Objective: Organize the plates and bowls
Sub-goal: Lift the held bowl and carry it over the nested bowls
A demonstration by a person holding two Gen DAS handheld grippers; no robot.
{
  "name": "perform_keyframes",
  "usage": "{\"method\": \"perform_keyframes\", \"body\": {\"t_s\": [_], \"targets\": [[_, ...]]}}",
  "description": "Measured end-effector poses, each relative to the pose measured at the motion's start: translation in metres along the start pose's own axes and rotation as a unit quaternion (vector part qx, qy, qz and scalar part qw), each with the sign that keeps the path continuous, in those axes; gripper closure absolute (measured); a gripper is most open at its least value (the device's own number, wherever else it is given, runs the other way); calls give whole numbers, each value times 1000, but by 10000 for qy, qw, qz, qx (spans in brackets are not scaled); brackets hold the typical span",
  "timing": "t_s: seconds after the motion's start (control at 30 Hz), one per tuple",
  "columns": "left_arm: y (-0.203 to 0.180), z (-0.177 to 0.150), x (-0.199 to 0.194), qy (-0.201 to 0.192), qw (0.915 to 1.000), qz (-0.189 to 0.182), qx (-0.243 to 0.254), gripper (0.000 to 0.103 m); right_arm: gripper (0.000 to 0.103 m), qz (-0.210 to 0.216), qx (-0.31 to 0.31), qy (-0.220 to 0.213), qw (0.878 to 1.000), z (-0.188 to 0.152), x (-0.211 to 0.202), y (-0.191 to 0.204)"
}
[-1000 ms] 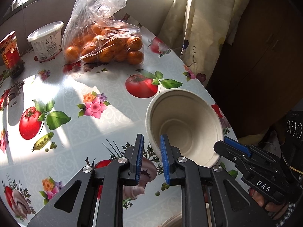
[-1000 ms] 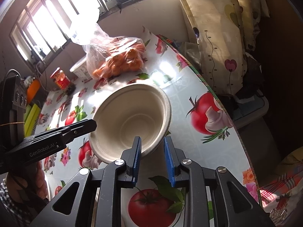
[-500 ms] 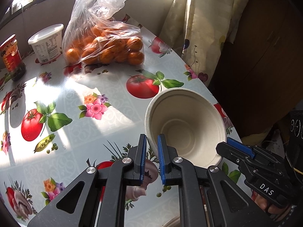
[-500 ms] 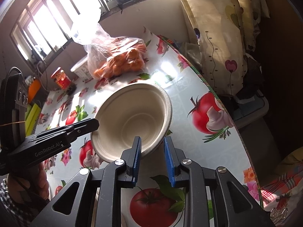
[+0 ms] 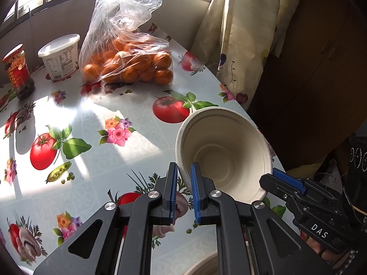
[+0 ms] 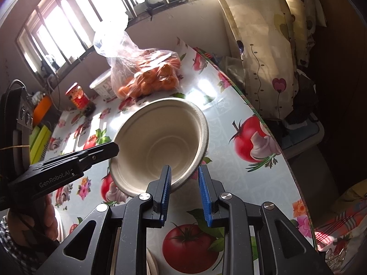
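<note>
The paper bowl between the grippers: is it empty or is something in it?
Empty. The bowl shows a bare inside down to its base in both wrist views, tilted, its rim pinched by the left gripper and the right gripper.

Strong daylight pours in from the barred window (image 6: 75, 20) behind the far edge of the surface (image 5: 128, 146), blowing the panes out to white in the right wrist view. Bright patches with hard-edged shadows cross the glossy surface, and glare spots shine near its right edge. The plastic bag (image 5: 128, 16) glints. The right side of the room is dim. Both pictures are sharp, with heavy fisheye bending and dark corners.
</note>
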State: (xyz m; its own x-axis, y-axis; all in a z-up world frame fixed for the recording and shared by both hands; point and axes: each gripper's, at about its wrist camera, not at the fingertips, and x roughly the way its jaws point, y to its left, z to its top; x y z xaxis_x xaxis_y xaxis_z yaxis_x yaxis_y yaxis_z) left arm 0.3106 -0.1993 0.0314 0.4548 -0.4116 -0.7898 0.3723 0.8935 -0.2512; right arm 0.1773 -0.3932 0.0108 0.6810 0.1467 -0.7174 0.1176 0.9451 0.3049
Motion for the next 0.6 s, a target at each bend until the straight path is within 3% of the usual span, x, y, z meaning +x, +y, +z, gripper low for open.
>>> {"method": "perform_keyframes", "body": {"t_s": [0.6], "targets": [[-4, -25, -44, -268, 9996, -11, 39, 91, 79, 63, 19, -339, 9994, -19, -37, 32]]}}
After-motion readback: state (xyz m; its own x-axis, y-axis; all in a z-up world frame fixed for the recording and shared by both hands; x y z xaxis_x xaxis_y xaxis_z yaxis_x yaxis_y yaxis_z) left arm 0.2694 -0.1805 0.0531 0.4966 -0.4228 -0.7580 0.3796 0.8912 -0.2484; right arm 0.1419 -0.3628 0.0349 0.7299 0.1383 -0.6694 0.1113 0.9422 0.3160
